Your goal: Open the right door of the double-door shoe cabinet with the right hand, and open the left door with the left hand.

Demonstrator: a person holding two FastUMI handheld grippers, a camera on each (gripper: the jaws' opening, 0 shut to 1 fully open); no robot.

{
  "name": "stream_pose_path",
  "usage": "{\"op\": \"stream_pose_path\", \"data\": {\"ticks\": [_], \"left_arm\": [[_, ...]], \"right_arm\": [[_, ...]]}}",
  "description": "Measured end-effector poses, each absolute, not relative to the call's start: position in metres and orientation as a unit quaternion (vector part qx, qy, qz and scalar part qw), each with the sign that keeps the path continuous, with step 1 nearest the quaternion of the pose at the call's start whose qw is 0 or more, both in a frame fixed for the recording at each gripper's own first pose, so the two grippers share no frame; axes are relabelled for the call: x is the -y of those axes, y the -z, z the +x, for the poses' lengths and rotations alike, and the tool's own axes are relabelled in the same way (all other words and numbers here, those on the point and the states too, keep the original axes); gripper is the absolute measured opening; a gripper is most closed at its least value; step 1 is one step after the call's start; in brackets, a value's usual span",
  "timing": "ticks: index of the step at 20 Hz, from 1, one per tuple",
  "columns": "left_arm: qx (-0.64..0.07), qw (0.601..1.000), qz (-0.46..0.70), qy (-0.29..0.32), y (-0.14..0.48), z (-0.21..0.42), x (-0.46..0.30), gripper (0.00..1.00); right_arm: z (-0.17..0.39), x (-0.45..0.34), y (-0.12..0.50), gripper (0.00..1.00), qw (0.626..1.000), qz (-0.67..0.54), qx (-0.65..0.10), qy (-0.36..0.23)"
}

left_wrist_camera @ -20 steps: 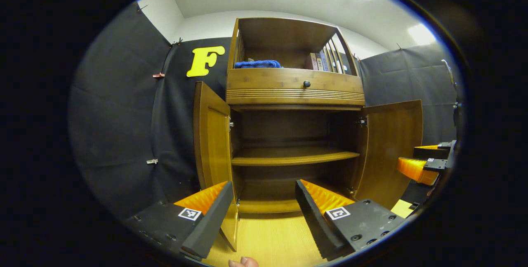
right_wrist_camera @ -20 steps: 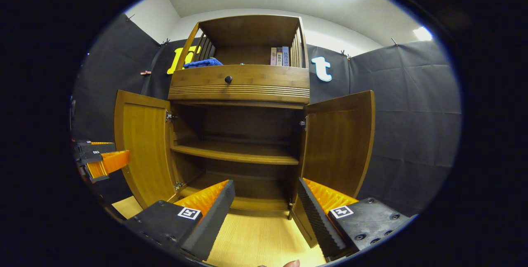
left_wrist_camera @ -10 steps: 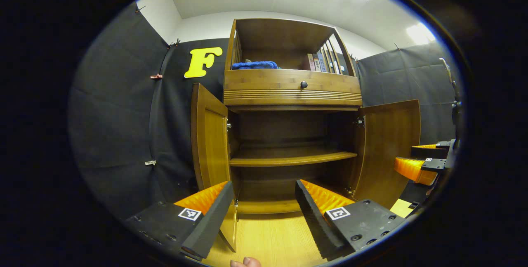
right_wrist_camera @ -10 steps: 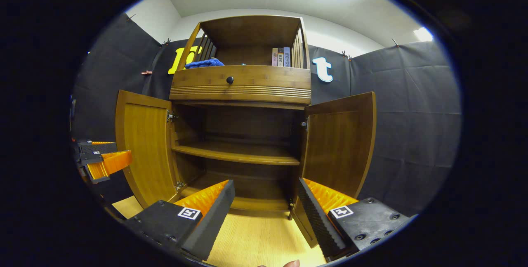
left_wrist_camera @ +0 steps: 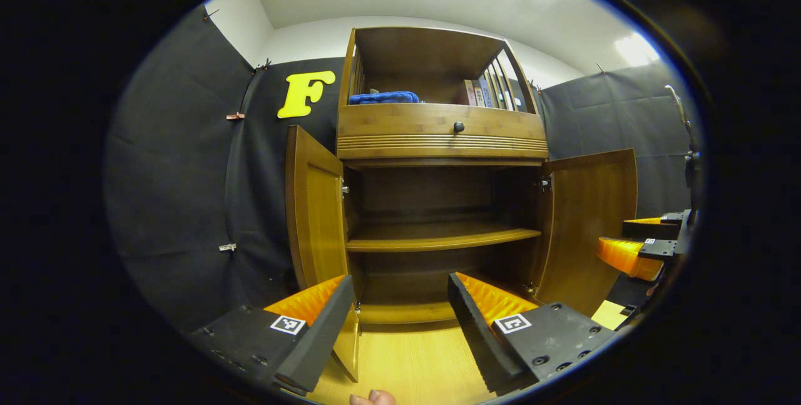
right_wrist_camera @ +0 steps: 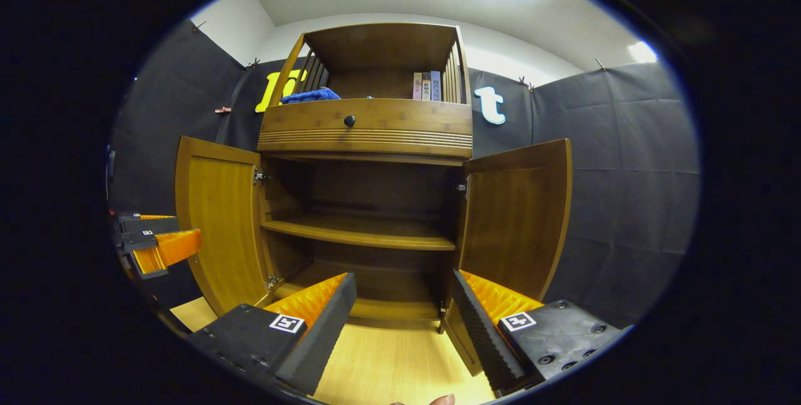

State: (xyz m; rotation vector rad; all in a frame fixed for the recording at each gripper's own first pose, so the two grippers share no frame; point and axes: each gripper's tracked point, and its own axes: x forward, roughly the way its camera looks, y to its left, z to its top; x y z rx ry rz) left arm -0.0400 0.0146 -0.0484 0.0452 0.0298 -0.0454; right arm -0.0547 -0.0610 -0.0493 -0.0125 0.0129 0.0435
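The wooden shoe cabinet [left_wrist_camera: 438,136] [right_wrist_camera: 366,133] stands in front of me with both lower doors swung out. Its left door [left_wrist_camera: 313,211] [right_wrist_camera: 216,217] and right door [left_wrist_camera: 591,217] [right_wrist_camera: 516,223] stand wide, baring a shelf [left_wrist_camera: 438,239] [right_wrist_camera: 360,233] inside. My left gripper [left_wrist_camera: 395,320] is open, with nothing between its fingers, just in front of the left door's lower edge. My right gripper [right_wrist_camera: 403,320] is open too, empty, near the right door's bottom corner. Each gripper also shows from the side: the right gripper [left_wrist_camera: 638,245] beyond the right door, the left gripper [right_wrist_camera: 156,242] beyond the left door.
A drawer with a dark knob [left_wrist_camera: 459,126] [right_wrist_camera: 349,121] sits above the doors. The top shelf holds a blue cloth [left_wrist_camera: 383,97] [right_wrist_camera: 310,96] and some books [right_wrist_camera: 425,86]. Pale wooden floor [left_wrist_camera: 407,361] [right_wrist_camera: 388,361] lies below the cabinet. A fingertip [left_wrist_camera: 372,397] shows at the bottom edge.
The left gripper has drifted slightly, so the cabinet sits a little further left in its view. The doors and the right gripper have hardly moved.
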Motion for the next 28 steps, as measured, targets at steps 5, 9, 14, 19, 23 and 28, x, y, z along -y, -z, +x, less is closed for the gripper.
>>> {"op": "stream_pose_path", "data": {"ticks": [5, 9, 14, 19, 23, 28], "left_arm": [[-0.014, 0.999, 0.02, 0.02, 0.0471, -0.0389, -0.0152, 0.94], [-0.014, 0.999, 0.021, 0.019, 0.0473, -0.0386, -0.0163, 0.93], [-0.013, 0.999, 0.025, 0.015, 0.0476, -0.0397, -0.0174, 0.93], [-0.014, 1.0, 0.024, 0.014, 0.0477, -0.0387, -0.0183, 0.94], [-0.016, 0.999, 0.027, 0.012, 0.049, -0.0373, -0.0187, 0.94], [-0.015, 0.999, 0.029, 0.014, 0.0492, -0.0364, -0.0166, 0.93]], "right_arm": [[-0.0533, 0.0627, 0.0498, 0.98, 1.0, -0.005, -0.007, -0.02], [-0.0536, 0.0618, 0.05, 0.98, 1.0, -0.005, -0.007, -0.021], [-0.054, 0.0618, 0.0499, 0.98, 1.0, -0.005, -0.007, -0.02], [-0.0529, 0.0615, 0.0489, 0.98, 1.0, -0.004, -0.005, -0.02], [-0.0525, 0.0607, 0.0503, 0.98, 1.0, -0.005, -0.006, -0.021], [-0.0525, 0.0617, 0.0509, 1.0, 1.0, -0.005, -0.007, -0.019]]}}
